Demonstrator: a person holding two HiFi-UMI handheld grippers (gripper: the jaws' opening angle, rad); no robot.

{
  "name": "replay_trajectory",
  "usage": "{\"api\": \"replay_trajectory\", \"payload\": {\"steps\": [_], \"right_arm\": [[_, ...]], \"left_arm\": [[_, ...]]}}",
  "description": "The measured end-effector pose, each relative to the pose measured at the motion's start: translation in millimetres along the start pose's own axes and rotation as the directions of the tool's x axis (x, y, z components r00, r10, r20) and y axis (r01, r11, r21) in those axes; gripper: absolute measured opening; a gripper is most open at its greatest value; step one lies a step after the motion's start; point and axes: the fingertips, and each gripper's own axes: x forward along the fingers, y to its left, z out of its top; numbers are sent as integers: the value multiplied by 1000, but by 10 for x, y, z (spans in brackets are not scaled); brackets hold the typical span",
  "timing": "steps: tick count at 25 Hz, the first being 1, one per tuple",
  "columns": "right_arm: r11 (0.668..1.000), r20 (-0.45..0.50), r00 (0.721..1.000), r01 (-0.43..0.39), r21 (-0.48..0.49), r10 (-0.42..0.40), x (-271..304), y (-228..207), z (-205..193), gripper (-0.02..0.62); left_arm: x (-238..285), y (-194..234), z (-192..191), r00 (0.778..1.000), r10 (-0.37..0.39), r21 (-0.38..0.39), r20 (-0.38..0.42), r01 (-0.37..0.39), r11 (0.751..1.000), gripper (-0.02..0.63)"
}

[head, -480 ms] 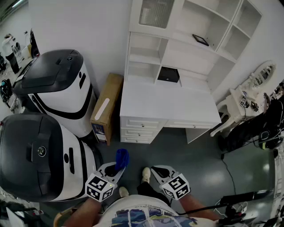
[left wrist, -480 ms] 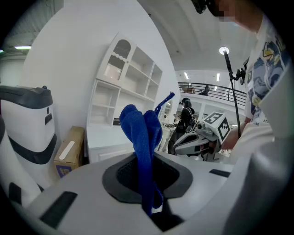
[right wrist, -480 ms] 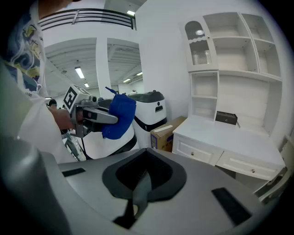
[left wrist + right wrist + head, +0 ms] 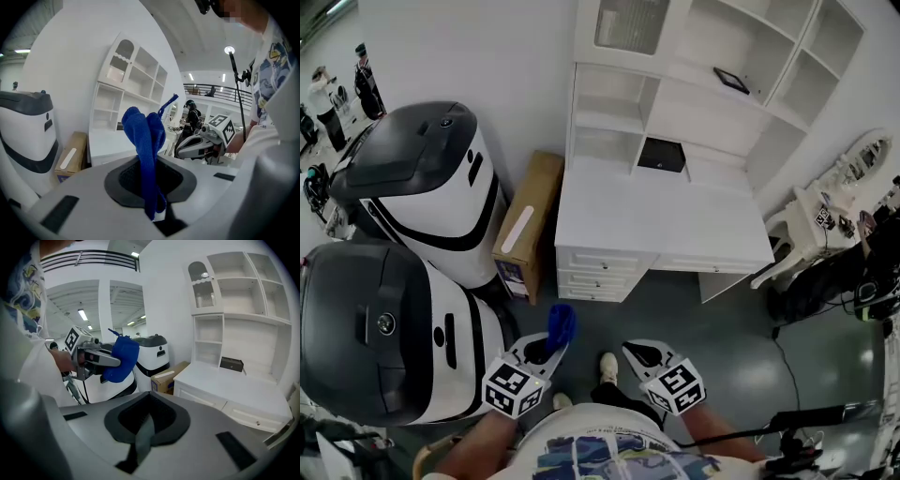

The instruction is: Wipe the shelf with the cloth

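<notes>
I have the blue cloth (image 4: 144,136) pinched in my left gripper (image 4: 546,347). Its jaws are clamped low on a fold, so the rest stands up in a loose bunch ahead of the tips. The cloth hangs over the grey floor (image 4: 722,328), well apart from the white shelf unit (image 4: 712,103) it is meant to wipe. My right gripper (image 4: 643,354) has its jaws pressed together with nothing between them. I judge the cloth to be soft, light and limp: it should drape and drag across a painted board rather than push stiffly, and it may roll up under pressure. Holding it low on the bunch seems right to me, since that leaves a pad of fabric in front of the jaws to meet the surface. The head view alone gives me the layout: the desk top (image 4: 661,220) under the shelves, a small black box (image 4: 660,156) in a lower compartment, a dark frame (image 4: 731,82) higher up and a cardboard box (image 4: 525,225) beside the desk. There the cloth is only a blue lump. The left gripper view shows the grasp itself and a thin strand sticking up from the cloth. The right gripper view shows the cloth from the side as a rounded wad beyond the left jaws.
</notes>
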Motion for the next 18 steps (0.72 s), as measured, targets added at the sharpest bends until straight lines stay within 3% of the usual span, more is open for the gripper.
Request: {"api": "replay_trajectory", "payload": {"steps": [15,18], "right_arm": [[999,77,997,-16,-43,19,201,-1364,346,29],[999,86,996,-26,-44,30,235,-1607,347,65]], "left_arm": [[1067,380,665,997,80,27,-1,-80,996,55],[1285,460,800,995,103,25,4,-104,994,55]]}}
